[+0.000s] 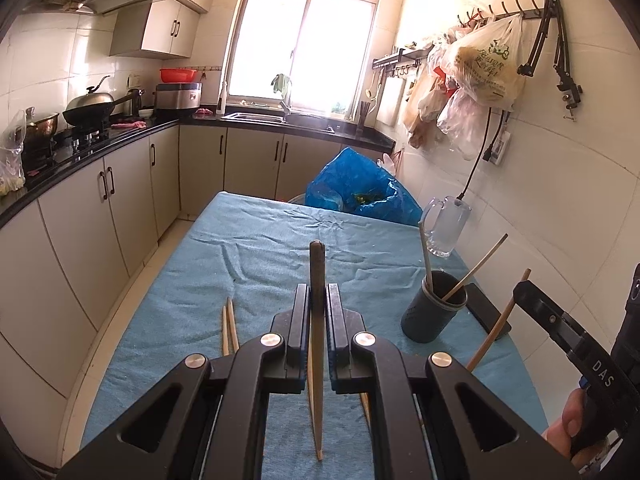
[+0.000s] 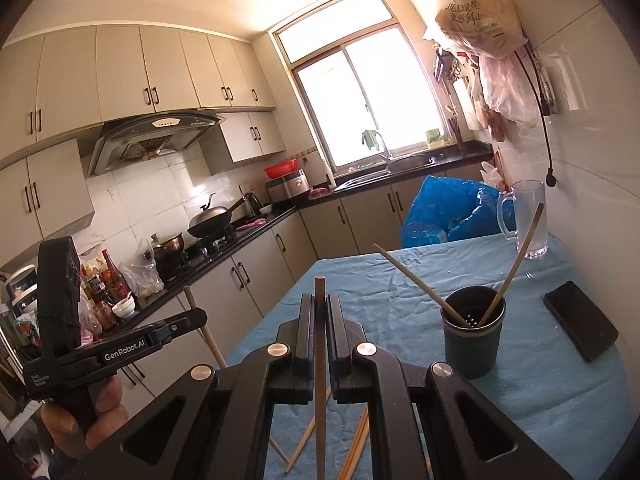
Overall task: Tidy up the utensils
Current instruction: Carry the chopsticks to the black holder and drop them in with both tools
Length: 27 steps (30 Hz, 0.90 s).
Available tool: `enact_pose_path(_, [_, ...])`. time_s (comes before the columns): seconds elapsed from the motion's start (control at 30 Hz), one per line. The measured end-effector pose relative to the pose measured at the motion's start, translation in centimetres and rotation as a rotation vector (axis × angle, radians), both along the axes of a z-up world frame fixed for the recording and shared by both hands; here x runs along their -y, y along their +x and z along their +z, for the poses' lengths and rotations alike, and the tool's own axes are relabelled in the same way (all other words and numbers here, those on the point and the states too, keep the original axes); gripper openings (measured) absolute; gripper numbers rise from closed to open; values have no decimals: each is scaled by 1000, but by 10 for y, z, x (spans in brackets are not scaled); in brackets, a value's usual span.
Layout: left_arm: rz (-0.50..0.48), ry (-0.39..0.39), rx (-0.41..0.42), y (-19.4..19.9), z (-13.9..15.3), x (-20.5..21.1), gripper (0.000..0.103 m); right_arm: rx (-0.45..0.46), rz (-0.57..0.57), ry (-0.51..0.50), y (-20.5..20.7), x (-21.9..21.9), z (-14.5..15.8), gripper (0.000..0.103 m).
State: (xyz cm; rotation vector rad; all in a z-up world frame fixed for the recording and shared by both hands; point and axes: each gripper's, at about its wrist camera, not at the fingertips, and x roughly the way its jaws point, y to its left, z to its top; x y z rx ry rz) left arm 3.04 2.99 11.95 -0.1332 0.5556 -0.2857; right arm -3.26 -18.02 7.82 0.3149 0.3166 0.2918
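Observation:
My left gripper (image 1: pixel 318 290) is shut on a wooden chopstick (image 1: pixel 317 260) with a dark top end, held upright between the pads above the blue cloth. To its right a dark utensil cup (image 1: pixel 434 308) stands with two sticks leaning in it. My right gripper (image 2: pixel 320 300) is shut on another upright chopstick (image 2: pixel 320 420); the cup (image 2: pixel 472 332) stands just ahead and to its right. Each gripper shows in the other's view: the right one (image 1: pixel 520 288) beside the cup, the left one (image 2: pixel 198 314) at the table's left edge. Loose chopsticks (image 1: pixel 230 324) lie on the cloth.
A black phone (image 2: pixel 580 320) lies right of the cup near the tiled wall. A glass mug (image 2: pixel 528 220) and a blue plastic bag (image 2: pixel 444 208) sit at the table's far end. Kitchen counters (image 1: pixel 100 148) run along the left. More loose chopsticks (image 2: pixel 356 448) lie under my right gripper.

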Motion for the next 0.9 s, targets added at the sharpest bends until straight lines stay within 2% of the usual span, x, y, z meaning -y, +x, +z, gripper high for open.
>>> enact_pose_path(0.43, [-30,-1,2,-3,2,9,7,18,-57,22,-8,24,5,6])
enact_pose_path(0.9, [-146,27,-5,8,14,65,7,70,-186,80,-26,80,20,6])
